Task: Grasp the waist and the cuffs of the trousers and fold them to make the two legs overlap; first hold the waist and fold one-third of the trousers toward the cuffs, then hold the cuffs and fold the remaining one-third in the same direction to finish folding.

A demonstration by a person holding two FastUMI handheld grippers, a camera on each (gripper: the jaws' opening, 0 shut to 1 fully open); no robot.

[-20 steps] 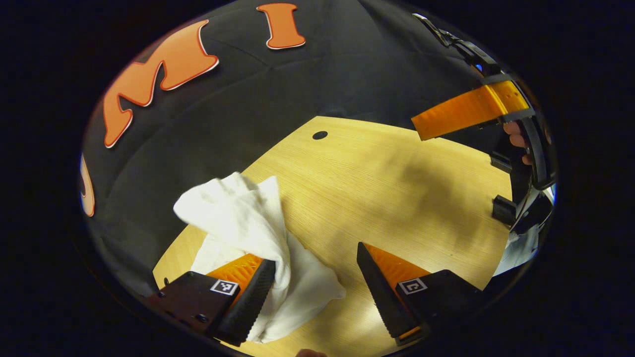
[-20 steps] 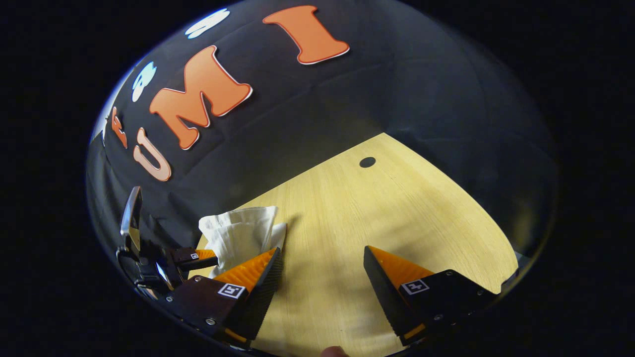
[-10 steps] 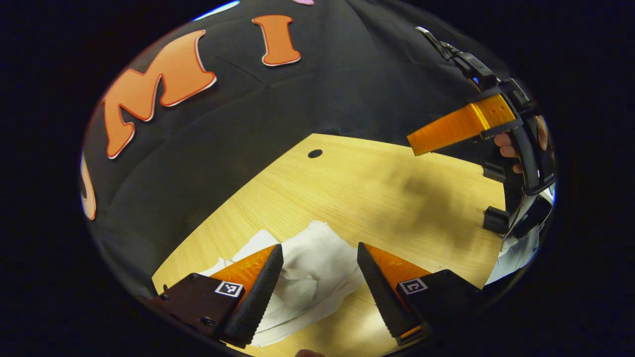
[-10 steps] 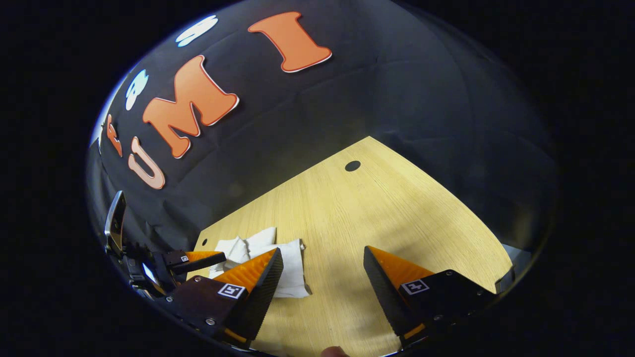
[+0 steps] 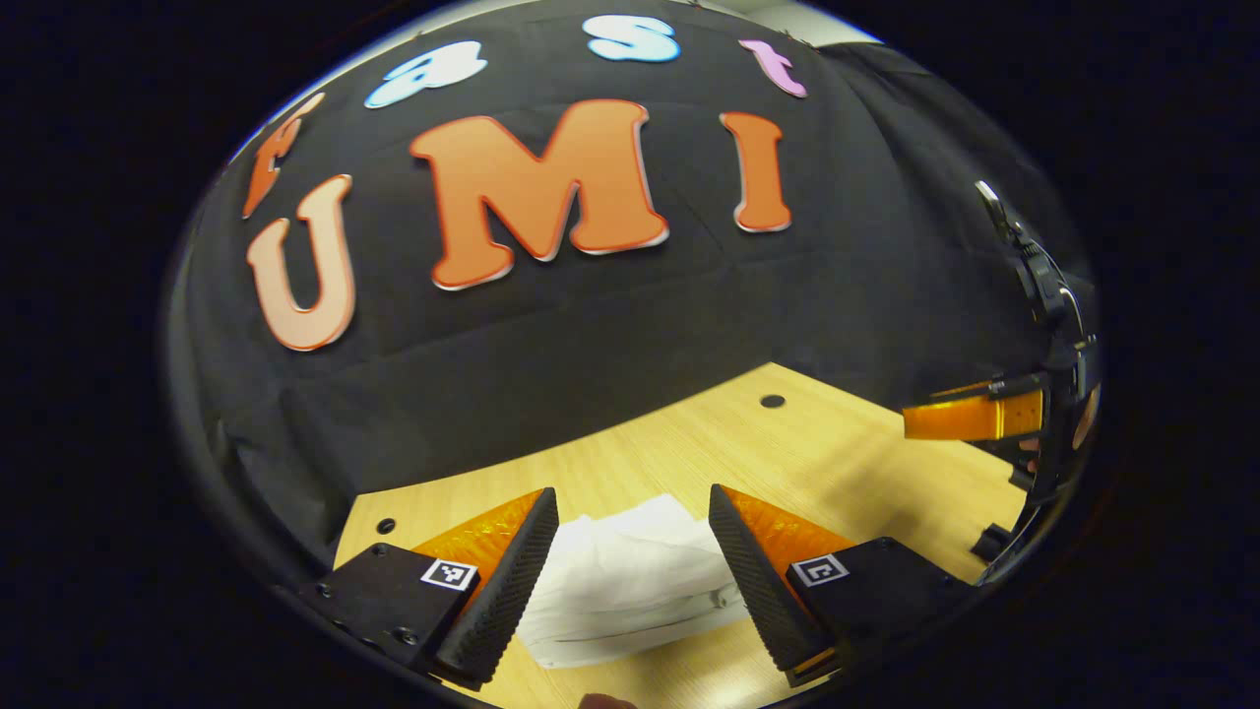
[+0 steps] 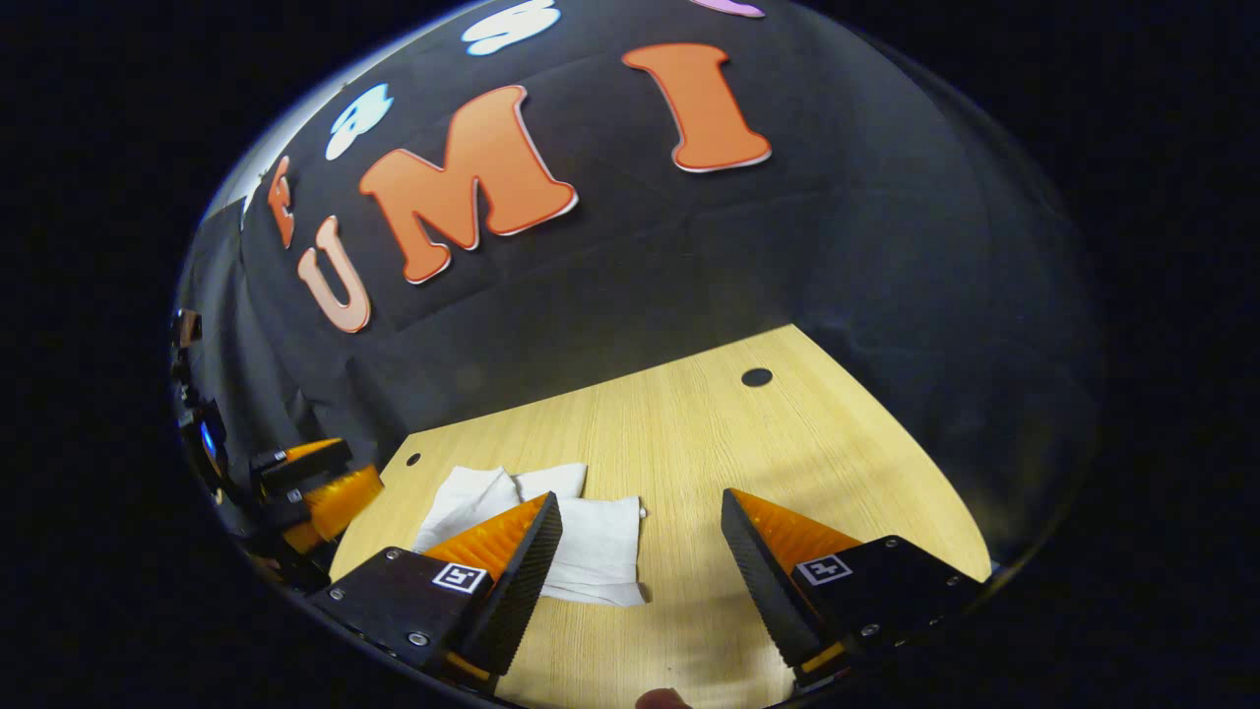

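— White cloth, folded: where do the trousers [image 5: 630, 576] lie?

— Flat on the pale wood worktop [image 5: 837, 463], a compact bundle with stacked layers along its near edge. In the left gripper view they sit at 6 o'clock, framed between the fingers of the left gripper [image 5: 630, 586], whose fingers stand apart and press on nothing. I cannot tell whether the tips touch the fabric.

— And the right gripper [image 6: 640, 581]?

— Spread wide too, empty. In the right gripper view the trousers [image 6: 591, 537] lie at about 7 o'clock, partly behind its left finger; bare wood runs between the two fingers.

— How much open room?

— Plenty of bare worktop [image 6: 748, 463] from 12 to 3 o'clock of the bundle. A round hole [image 6: 756, 377] sits toward the far right corner, a smaller hole [image 6: 412, 459] near the far left one. The bundle is close to the left edge.

— Beyond the edges?

— Black cloth wall [image 6: 837, 246] rises behind the far edge and wraps the sides.
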